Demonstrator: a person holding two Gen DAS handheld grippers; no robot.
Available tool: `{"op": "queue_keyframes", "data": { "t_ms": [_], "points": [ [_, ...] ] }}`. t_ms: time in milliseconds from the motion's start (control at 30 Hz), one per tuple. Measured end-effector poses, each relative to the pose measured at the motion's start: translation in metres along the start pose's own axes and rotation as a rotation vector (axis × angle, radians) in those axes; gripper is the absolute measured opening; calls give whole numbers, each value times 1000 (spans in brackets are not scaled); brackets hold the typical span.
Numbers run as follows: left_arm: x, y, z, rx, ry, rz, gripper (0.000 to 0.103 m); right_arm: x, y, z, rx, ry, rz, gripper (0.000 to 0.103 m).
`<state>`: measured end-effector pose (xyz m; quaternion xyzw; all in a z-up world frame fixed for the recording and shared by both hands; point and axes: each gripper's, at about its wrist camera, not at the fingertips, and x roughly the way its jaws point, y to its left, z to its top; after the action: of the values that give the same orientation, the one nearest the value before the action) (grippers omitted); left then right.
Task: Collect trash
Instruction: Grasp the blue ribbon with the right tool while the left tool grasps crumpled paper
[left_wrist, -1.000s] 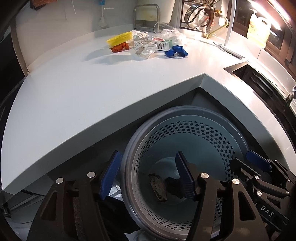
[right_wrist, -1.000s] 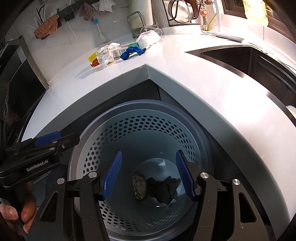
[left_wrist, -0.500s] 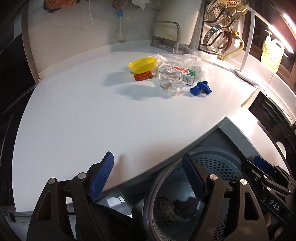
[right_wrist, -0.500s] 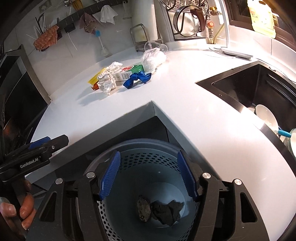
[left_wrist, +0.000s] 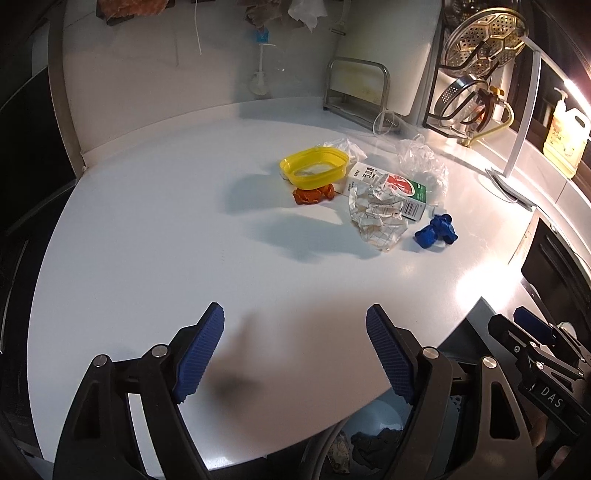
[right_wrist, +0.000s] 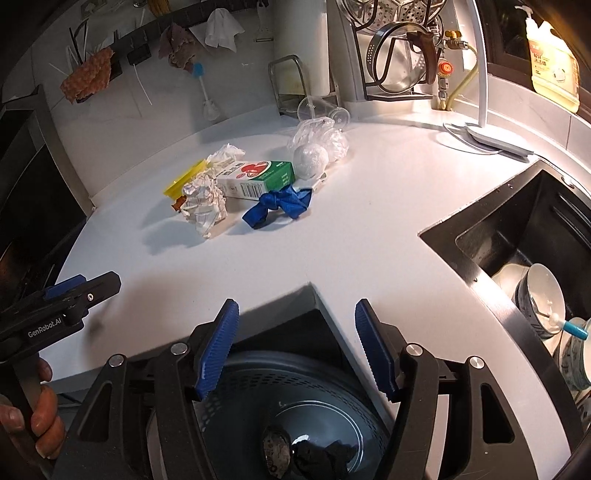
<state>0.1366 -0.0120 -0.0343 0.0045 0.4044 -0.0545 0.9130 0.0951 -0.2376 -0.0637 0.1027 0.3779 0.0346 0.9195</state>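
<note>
Trash lies in a cluster far back on the white counter (left_wrist: 184, 240): a yellow lid (left_wrist: 314, 165), an orange scrap (left_wrist: 314, 194), crumpled paper (left_wrist: 376, 216), a green and white carton (left_wrist: 402, 188), a blue crumpled glove (left_wrist: 436, 230) and clear plastic (left_wrist: 421, 162). The same pile shows in the right wrist view: the paper (right_wrist: 203, 203), the carton (right_wrist: 258, 177), the glove (right_wrist: 277, 205). My left gripper (left_wrist: 295, 354) is open and empty over the counter's front. My right gripper (right_wrist: 295, 347) is open and empty above the perforated grey bin (right_wrist: 258, 387), which holds two dark scraps.
A black sink (right_wrist: 517, 229) with bowls is at the right. A dish rack with strainers (left_wrist: 476, 74), a metal stand (left_wrist: 358, 88), a clear cup (right_wrist: 325, 109) and a soap jug (right_wrist: 550, 62) stand along the back.
Both grippers have risen from over the bin and moved toward the counter. The bin has dropped to the bottom of both views. Both stay open.
</note>
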Motion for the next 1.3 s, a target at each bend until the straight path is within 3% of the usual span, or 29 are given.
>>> {"op": "queue_keyframes", "data": {
  "t_ms": [400, 1100, 1167, 1300],
  "points": [
    [28, 1, 29, -14, -9, 17, 79, 35, 2, 42, -7, 9, -12, 64],
    [37, 2, 36, -34, -15, 37, 82, 95, 22, 86, -48, 69, -57, 63],
    [37, 2, 36, -33, -15, 37, 83, 97, 24, 86, -60, 67, -57, 57],
    [39, -3, 38, -27, -14, 34, 83, 99, 27, 87, -80, 73, -30, 36]
  ]
}}
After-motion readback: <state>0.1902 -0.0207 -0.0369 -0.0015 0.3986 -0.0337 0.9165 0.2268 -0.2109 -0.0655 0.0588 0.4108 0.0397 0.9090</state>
